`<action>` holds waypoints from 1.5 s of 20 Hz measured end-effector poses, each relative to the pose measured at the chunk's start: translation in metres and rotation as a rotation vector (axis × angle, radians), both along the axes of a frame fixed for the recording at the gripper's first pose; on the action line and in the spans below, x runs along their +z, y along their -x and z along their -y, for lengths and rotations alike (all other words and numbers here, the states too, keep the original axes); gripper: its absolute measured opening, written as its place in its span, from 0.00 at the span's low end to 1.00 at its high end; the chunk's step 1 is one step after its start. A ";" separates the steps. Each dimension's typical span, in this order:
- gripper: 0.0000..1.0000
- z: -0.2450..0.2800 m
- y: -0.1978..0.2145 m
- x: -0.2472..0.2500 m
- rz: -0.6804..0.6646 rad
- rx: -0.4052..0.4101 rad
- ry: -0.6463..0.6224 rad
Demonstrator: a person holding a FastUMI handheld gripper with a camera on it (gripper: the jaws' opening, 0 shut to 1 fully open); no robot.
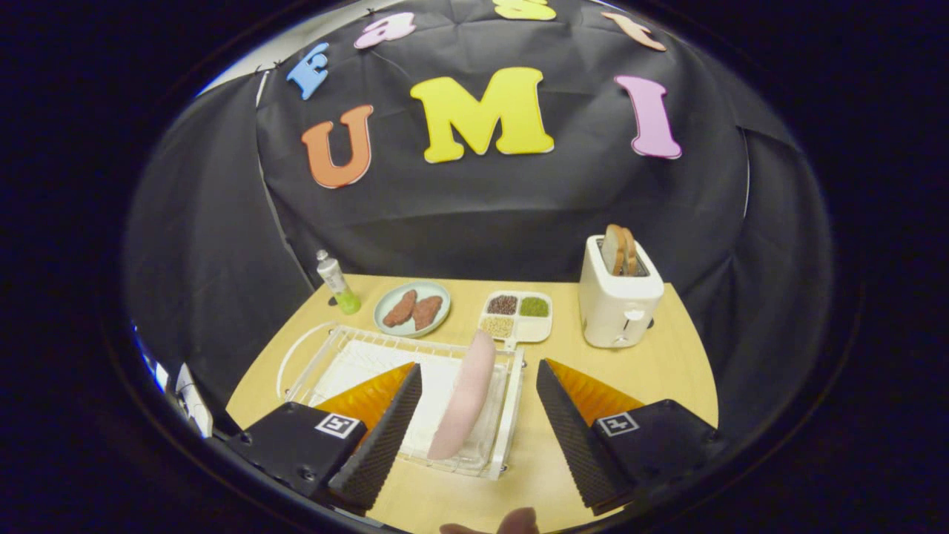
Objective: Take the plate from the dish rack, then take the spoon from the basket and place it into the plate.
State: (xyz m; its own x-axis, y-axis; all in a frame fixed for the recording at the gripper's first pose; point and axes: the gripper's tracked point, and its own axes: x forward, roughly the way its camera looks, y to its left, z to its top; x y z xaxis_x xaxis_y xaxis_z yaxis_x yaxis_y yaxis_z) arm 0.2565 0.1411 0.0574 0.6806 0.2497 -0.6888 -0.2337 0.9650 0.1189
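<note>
Plate (465, 397), pink, stands on edge in the clear dish rack (511, 400) on the tabletop (667, 371), between and just beyond the fingers of the claw (478, 386), which gapes wide, holding nothing. Closing off-centre could tip the plate or drag the light rack.

Spread wide, the gripper (478, 404) fingers, with the plate (465, 395) standing on edge between them, untouched. Plate slotted in the right part of the dish rack (326, 363), which sits on the near side of the table (667, 371). Behind the rack, left to right: a tube (336, 282) upright at the table's far left corner, a round dish (412, 308) with two pieces of food on it, a four-part tray (517, 316) just behind the plate's top, a toaster (619, 300) with slices in its slots. Possibly a fingertip (511, 523) at the near edge, below the fingers.
</note>
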 end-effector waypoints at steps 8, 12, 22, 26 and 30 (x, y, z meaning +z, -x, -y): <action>0.97 -0.027 -0.019 -0.067 -0.273 -0.071 0.013; 0.87 -0.025 -0.023 -0.085 -0.339 -0.108 0.026; 0.44 -0.035 -0.013 -0.109 -0.472 -0.243 0.059; 0.41 -0.030 -0.013 -0.093 -0.448 -0.290 0.113; 0.41 -0.018 -0.014 -0.073 -0.415 -0.336 0.173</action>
